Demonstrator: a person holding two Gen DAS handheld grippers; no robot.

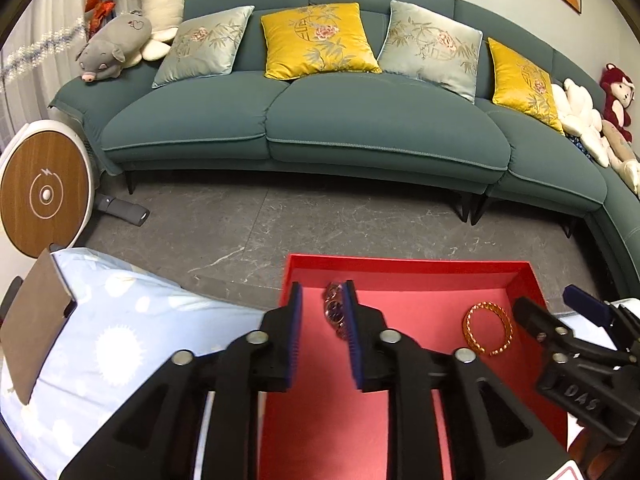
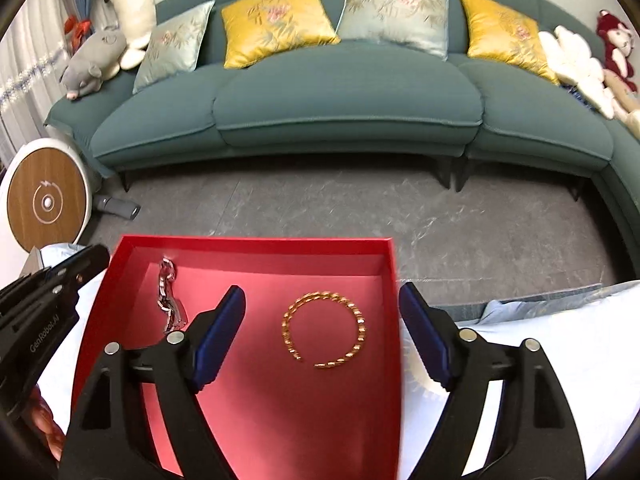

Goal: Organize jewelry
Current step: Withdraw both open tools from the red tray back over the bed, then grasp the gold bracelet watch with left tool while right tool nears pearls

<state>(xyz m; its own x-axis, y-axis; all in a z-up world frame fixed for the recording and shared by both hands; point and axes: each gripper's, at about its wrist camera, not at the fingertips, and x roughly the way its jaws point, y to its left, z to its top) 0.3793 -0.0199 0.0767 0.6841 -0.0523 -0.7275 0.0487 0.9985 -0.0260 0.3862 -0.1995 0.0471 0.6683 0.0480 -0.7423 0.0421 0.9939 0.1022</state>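
Observation:
A red box point(image 1: 408, 266) point(image 2: 256, 246) sits on a light blue patterned cloth. A gold twisted bracelet point(image 1: 488, 328) point(image 2: 325, 328) lies on the box floor. A silver chain-link bracelet point(image 1: 335, 314) point(image 2: 168, 300) lies near the box's left wall. My left gripper point(image 1: 322, 300) is open over the box, with the chain bracelet lying loose between its fingers. My right gripper point(image 2: 322, 308) is wide open above the gold bracelet and holds nothing; it also shows in the left wrist view point(image 1: 560, 312). The left gripper's side shows in the right wrist view point(image 2: 52, 280).
A green sofa point(image 1: 320, 128) with yellow and pale cushions stands across a grey floor. A round wooden-topped device point(image 1: 42, 194) stands at the left. A brown flat board point(image 1: 32, 328) lies on the cloth at left. Plush toys sit at both sofa ends.

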